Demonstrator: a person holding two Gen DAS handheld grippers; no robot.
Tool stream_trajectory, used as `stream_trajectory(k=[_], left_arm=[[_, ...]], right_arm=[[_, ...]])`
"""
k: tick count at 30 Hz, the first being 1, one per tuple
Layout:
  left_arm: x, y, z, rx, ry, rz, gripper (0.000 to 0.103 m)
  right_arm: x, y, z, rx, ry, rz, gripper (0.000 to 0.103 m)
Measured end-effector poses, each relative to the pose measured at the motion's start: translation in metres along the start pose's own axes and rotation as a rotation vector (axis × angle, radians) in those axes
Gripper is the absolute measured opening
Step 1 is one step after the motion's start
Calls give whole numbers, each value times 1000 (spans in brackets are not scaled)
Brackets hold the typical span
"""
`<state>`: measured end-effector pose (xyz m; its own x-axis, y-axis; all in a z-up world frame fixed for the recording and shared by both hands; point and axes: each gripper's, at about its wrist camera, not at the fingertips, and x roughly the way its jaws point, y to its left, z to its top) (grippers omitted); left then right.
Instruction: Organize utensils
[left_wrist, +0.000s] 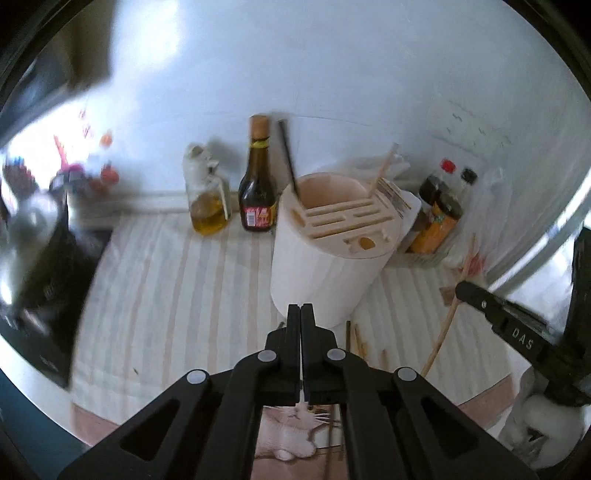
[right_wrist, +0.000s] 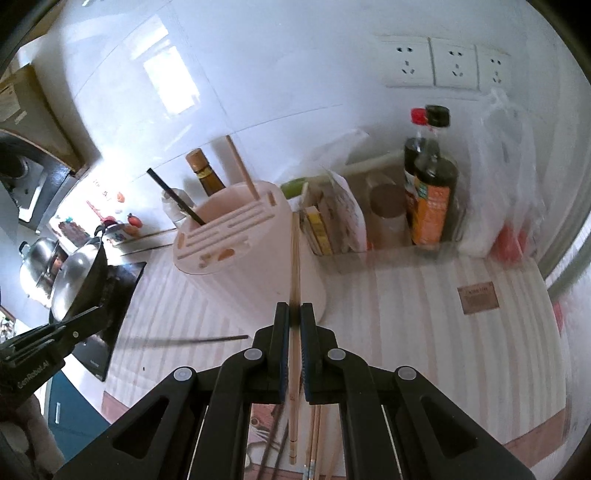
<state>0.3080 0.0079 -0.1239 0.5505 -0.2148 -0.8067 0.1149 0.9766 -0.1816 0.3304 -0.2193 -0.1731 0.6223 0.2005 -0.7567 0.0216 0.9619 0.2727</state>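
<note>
One wooden chopstick (right_wrist: 294, 295) pinched in the right tongs (right_wrist: 294, 314), above the striped surface (right_wrist: 424, 314).
Its tip should line up over the pink holder's (right_wrist: 236, 236) open well (slots are narrow); the left tongs (left_wrist: 301, 314) are closed, empty.

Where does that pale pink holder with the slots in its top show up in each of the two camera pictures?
Left wrist view: the pink slotted holder stands centre, just beyond the shut left gripper.
Right wrist view: the holder sits left of centre, behind the wooden chopstick pinched in the right gripper.
Shared landmark: the black chopstick leaning in the holder's open well.
</note>
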Motion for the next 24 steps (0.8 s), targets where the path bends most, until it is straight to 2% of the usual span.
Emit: stream_trajectory(k=[2, 4, 5, 6, 7, 9, 11, 18, 23, 24], left_arm=[[7, 16, -10, -62, 30, 0, 1], [19, 34, -21, -132, 90, -17, 10], [25, 39, -26, -141, 116, -3, 25], [31, 45, -32, -149, 130, 14, 46], [38, 50, -38, -159, 142, 24, 51], [62, 55, -47, -146, 212, 15, 52], [85, 55, -52, -106, 275, 44, 52], [184, 33, -64, 117, 466, 123, 52], [226, 17, -71, 232, 527, 158, 51], [232, 14, -72, 257, 531, 170, 47]], right_arm=[[6, 0, -3, 9, 26, 12, 6], [14, -3, -10, 26, 58, 18, 6], [21, -6, -14, 38, 83, 19, 6], [29, -10, -19, 48, 107, 19, 6], [35, -13, -24, 61, 128, 21, 6], [50, -18, -33, 75, 179, 21, 6], [65, -23, -43, 89, 228, 17, 6], [105, -39, -65, 108, 340, -36, 6], [129, -55, -75, 153, 403, -71, 6], [132, -58, -77, 166, 414, -77, 6]])
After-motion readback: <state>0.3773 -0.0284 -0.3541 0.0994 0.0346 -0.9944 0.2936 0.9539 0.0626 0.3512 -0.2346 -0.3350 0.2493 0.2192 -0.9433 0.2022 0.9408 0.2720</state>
